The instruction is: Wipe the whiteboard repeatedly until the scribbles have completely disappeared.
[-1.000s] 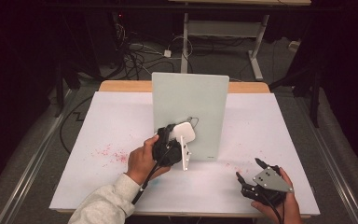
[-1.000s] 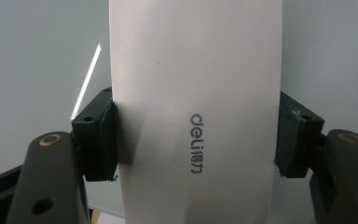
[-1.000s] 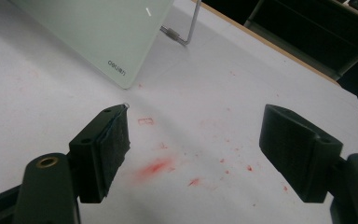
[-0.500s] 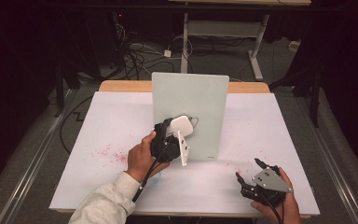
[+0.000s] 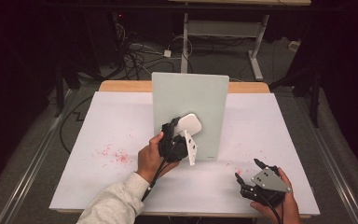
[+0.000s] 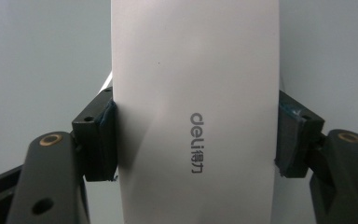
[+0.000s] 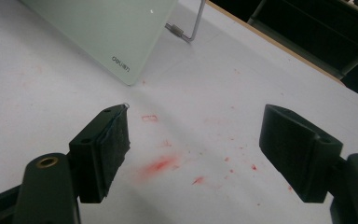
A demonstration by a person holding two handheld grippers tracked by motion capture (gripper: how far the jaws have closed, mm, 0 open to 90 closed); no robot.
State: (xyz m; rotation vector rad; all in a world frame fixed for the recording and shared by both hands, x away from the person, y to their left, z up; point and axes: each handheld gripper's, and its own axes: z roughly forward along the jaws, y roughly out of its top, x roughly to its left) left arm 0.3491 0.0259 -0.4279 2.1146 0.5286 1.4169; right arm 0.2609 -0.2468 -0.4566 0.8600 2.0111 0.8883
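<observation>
A pale green glass board (image 5: 191, 100) stands upright at the middle of the white table (image 5: 98, 121). My left gripper (image 5: 182, 130) is shut on a white eraser (image 5: 189, 124) and presses it against the board's lower left face. The left gripper view shows the eraser (image 6: 196, 70), printed "deli", clamped between both pads (image 6: 106, 140), with the board behind it. Near the front right edge of the table, my right gripper (image 5: 248, 169) is open and holds nothing. In its own view the right gripper (image 7: 193, 144) hovers over the table, with the board's corner (image 7: 98, 28) beyond.
Red marker dust is smeared on the table at the left (image 5: 114, 155) and under the right gripper (image 7: 161, 164). A metal stand leg (image 7: 193, 25) props the board from behind. Cables lie on the floor (image 5: 135, 46) past the wooden far edge (image 5: 121, 86).
My left gripper has carried the eraser upward along the board's face and slightly to the right. The right gripper has stayed where it was, open.
</observation>
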